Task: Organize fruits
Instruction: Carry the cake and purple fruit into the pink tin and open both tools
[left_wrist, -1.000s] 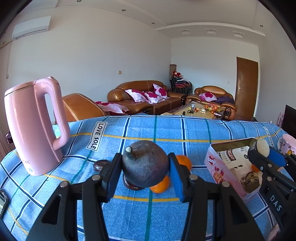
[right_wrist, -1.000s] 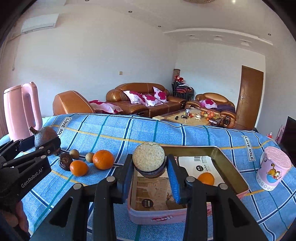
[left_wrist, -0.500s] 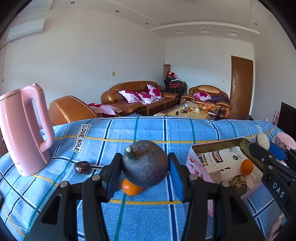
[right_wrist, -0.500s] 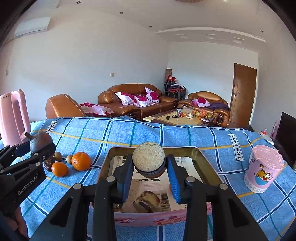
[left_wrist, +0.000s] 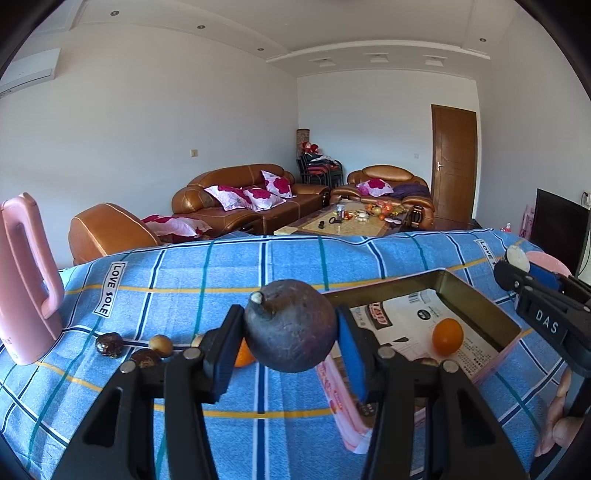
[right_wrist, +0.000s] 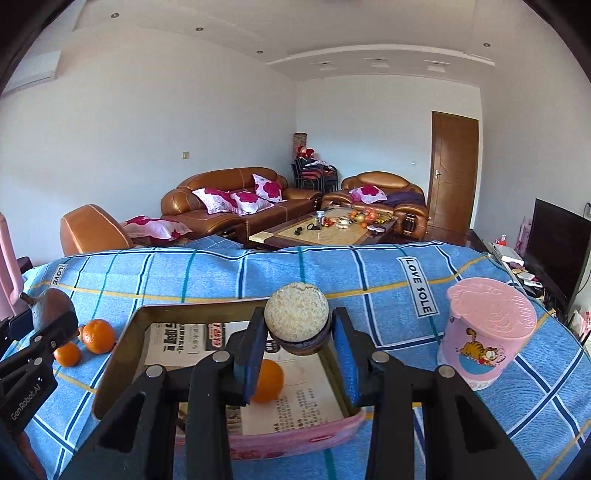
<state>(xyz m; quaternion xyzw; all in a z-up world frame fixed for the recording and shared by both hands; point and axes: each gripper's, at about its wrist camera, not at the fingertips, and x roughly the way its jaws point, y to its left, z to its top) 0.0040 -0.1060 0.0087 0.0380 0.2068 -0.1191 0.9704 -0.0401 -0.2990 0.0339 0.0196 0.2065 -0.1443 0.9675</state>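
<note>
Both pairs of jaws are clamped on fruit: the left gripper (left_wrist: 290, 349) holds a dark round fruit (left_wrist: 291, 325) near the box's (left_wrist: 476, 295) left wall, and the right gripper (right_wrist: 298, 352) holds a pale-topped fruit (right_wrist: 296, 317) above the box. One orange (right_wrist: 267, 380) already lies inside the box (something else may, but it is hidden). Left of the box on the blue cloth (left_wrist: 221, 266), two oranges (right_wrist: 98, 335) and some small brown fruits (left_wrist: 109, 344) remain, so the job looks less than half done.

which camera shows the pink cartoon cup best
The right wrist view: the pink cup stands whole and upright on the blue cloth. The left wrist view shows only a sliver of its lid behind the right gripper.
</note>
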